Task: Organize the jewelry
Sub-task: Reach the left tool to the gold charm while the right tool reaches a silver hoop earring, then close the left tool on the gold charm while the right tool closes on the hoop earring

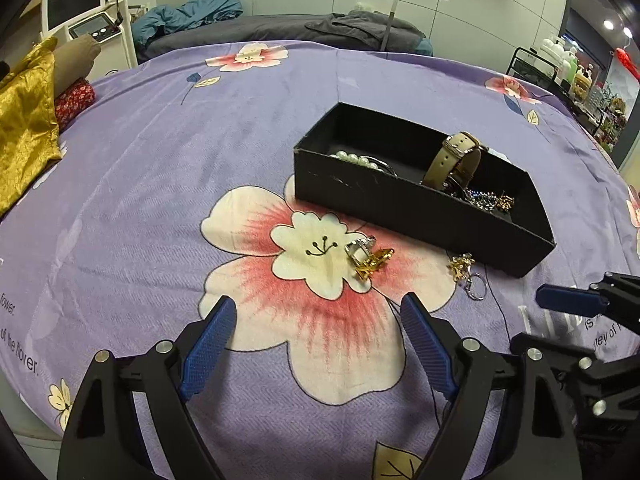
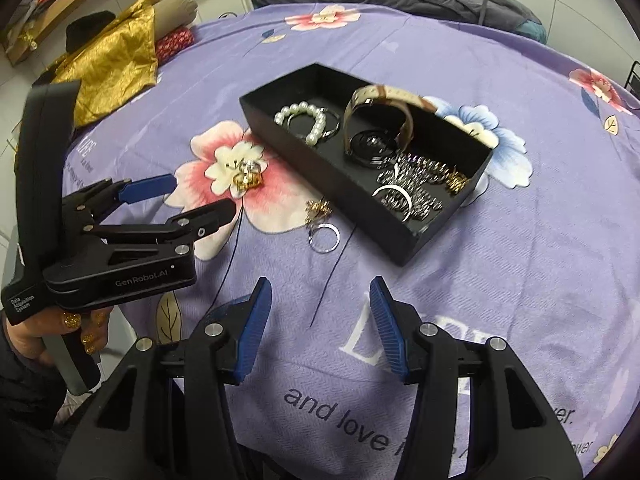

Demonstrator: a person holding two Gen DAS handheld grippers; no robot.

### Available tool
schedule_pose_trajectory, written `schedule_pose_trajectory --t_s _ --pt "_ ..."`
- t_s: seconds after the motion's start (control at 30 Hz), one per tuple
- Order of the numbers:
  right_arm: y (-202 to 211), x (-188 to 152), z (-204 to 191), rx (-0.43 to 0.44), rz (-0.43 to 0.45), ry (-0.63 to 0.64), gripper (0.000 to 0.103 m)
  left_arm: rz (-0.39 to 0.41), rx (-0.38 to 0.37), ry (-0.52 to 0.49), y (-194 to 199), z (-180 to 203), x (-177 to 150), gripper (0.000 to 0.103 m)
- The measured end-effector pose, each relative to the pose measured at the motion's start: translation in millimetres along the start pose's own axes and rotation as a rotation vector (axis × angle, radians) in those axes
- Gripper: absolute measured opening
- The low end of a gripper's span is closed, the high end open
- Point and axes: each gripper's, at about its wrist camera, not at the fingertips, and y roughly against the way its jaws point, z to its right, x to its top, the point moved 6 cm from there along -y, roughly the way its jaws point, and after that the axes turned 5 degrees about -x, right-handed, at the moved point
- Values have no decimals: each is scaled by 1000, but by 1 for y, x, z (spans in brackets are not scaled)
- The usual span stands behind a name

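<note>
Lying just ahead of the released left tongs [image 1: 316, 312], the gold clip [image 1: 370, 258] rests untouched; right tongs [image 2: 320, 296] released too.

Left gripper [image 1: 316, 312] jaws wide apart, right gripper [image 2: 320, 296] jaws parted, both angled downward.

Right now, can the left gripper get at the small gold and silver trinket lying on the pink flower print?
Probably yes. The left gripper is open and empty, the gold and silver trinket lies just ahead on bare purple bedspread, outside the black box.
</note>
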Motion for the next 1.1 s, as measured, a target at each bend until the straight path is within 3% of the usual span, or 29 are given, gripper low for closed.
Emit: schedule_pose_trajectory --t_s 0.27,0.5,0.87,1.1 --pt "-17 -7 -3 -38 -8 64 47 -7 -14 -39 -9 12 5 59" --pt "-25 6 -3 -30 14 72 46 -8 -63 -18 -20 20 19 49" --pt "-33 19 -3 -61 44 86 24 -13 -86 32 -19 14 18 17" --pt "-31 18 -2 -59 40 76 19 -12 -104 63 -16 12 14 10"
